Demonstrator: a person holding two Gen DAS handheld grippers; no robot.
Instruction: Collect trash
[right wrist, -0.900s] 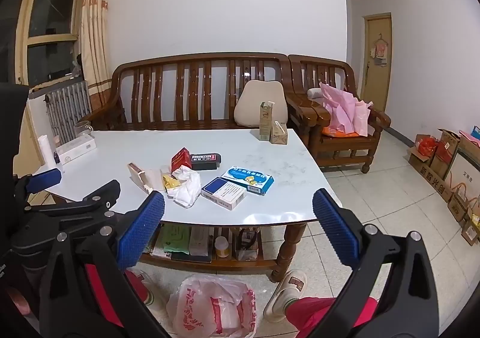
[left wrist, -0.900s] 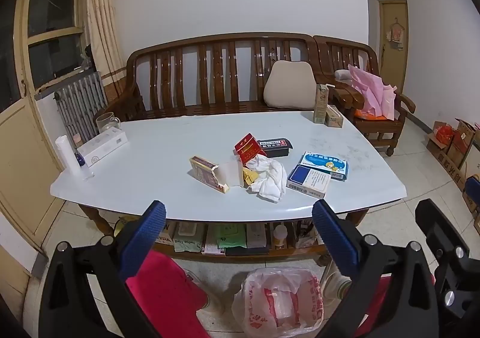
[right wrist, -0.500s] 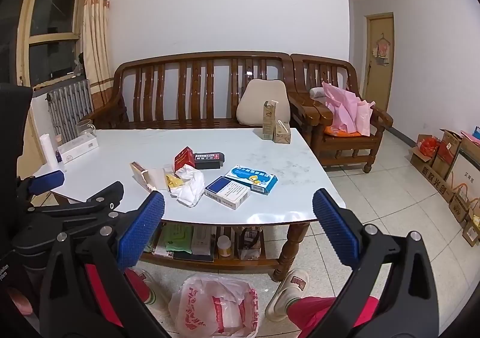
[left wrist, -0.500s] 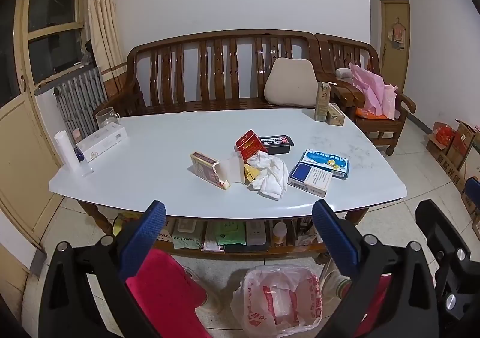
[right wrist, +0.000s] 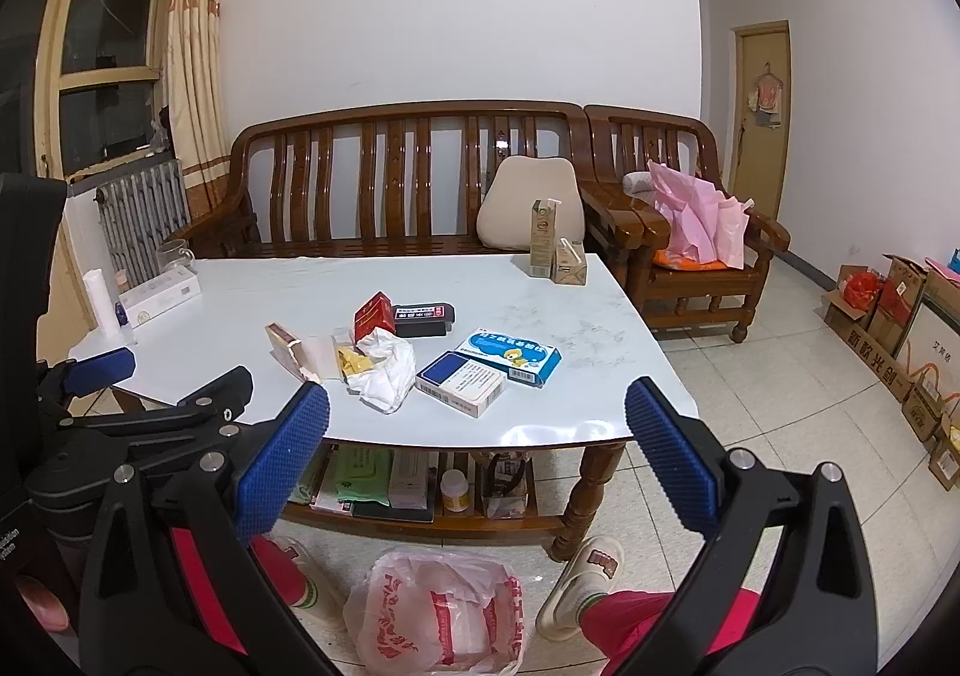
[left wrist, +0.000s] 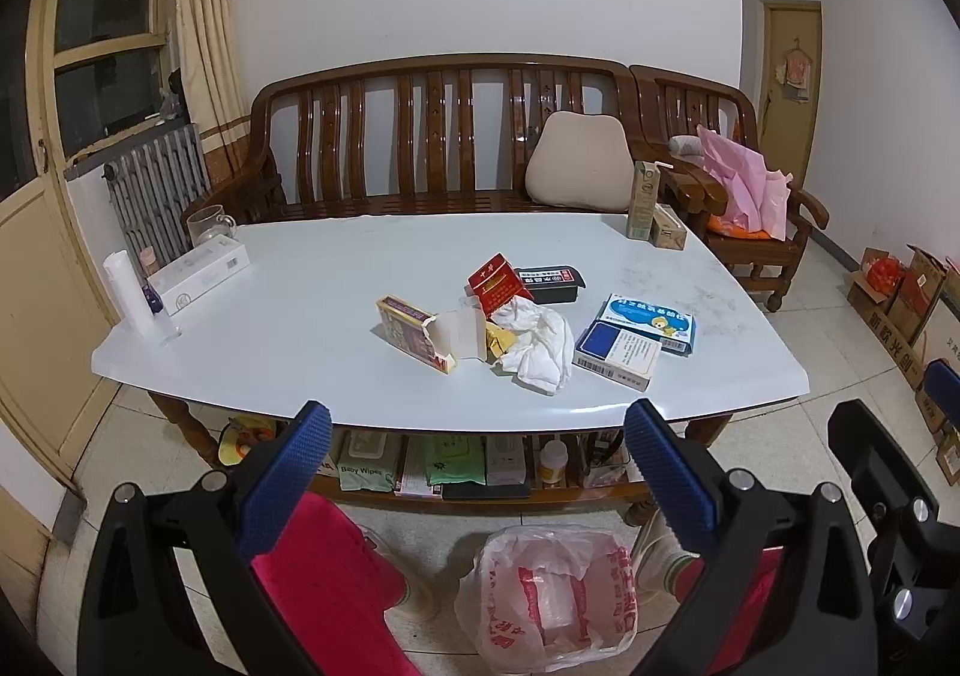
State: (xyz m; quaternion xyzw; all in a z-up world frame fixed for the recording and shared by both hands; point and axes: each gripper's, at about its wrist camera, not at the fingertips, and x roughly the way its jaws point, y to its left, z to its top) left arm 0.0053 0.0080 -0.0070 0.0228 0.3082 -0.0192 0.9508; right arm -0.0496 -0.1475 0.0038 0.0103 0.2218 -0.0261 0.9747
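Observation:
Trash lies in a heap mid-table: a crumpled white tissue [left wrist: 540, 343] [right wrist: 384, 370], a torn yellow-red carton [left wrist: 414, 331] [right wrist: 288, 346], a red cigarette pack [left wrist: 495, 280] [right wrist: 373, 314], a black case [left wrist: 549, 283] and two blue medicine boxes [left wrist: 621, 352] [right wrist: 462, 382]. On the floor in front of the table sits a white plastic bag with red print [left wrist: 549, 595] [right wrist: 441, 613], mouth open. My left gripper [left wrist: 477, 472] is open and empty, held short of the table's near edge. My right gripper [right wrist: 477, 451] is likewise open and empty, to the right of the left one.
The white table [left wrist: 312, 316] holds a white box, a glass and a tube at its left end, two cartons at the far right. A lower shelf [left wrist: 444, 466] carries wipes and bottles. A wooden bench [left wrist: 438, 135] stands behind. A person's red-trousered legs and slippers [right wrist: 579, 562] flank the bag.
Both views have shifted slightly, so the table sits a little higher in frame; both grippers stay wide open and nothing on the table has moved.

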